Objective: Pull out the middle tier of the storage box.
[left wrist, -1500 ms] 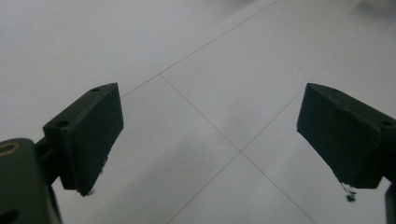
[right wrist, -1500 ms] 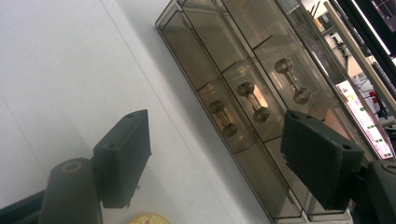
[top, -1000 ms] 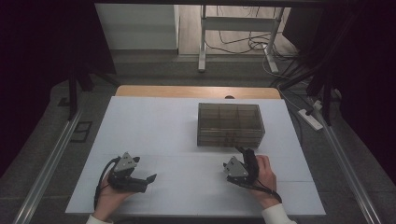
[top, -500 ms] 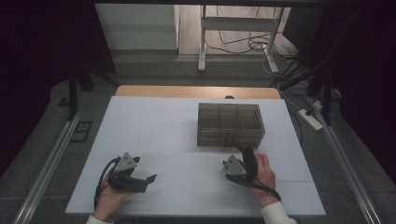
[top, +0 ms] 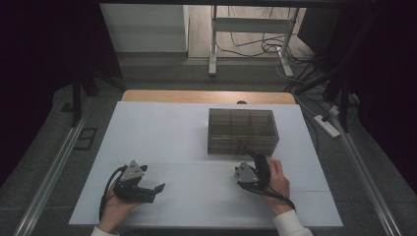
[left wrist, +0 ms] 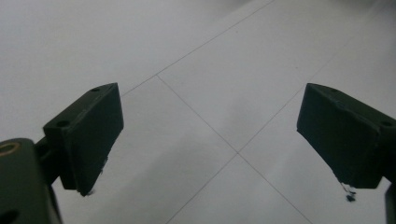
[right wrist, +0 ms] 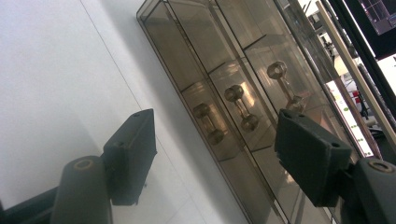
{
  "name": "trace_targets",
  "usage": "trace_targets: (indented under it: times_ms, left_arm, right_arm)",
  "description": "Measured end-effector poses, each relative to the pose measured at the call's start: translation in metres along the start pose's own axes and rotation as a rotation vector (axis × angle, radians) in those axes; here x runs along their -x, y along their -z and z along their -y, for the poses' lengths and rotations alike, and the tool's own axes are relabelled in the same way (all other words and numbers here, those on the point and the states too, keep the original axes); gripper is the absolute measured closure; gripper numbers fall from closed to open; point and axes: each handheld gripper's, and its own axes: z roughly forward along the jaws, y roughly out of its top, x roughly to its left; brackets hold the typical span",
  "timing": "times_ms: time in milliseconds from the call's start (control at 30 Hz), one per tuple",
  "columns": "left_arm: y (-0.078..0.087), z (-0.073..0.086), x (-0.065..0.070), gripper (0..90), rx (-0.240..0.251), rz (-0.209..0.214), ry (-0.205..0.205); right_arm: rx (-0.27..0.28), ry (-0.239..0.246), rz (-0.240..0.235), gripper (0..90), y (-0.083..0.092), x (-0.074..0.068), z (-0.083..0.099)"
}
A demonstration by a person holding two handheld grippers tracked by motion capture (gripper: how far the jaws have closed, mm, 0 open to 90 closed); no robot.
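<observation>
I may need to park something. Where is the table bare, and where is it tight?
Bare: the white table left of the smoked drawer box, and the strip between the left gripper and right gripper. Tight: the gap between the right gripper and the box front, and the narrow margin right of the box.

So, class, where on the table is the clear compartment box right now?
In the high view the clear compartment box sits right of centre on the white table, toward its far edge, just beyond the right tongs.

My table (top: 162,137) is sitting evenly lit amid dark surroundings; glare is streaking the box (right wrist: 243,93), my jaws blurring close up.
</observation>
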Motion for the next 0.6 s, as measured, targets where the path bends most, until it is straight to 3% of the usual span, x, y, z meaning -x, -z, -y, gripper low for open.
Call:
trace_targets:
  times_ms: [600]
  left_arm:
    - [-0.0003,0.0002,0.0,8.0,-0.002,-0.002,-0.003]
  right_arm:
    - [-0.027,0.025,0.016,33.2,-0.0099,0.0033,0.0015]
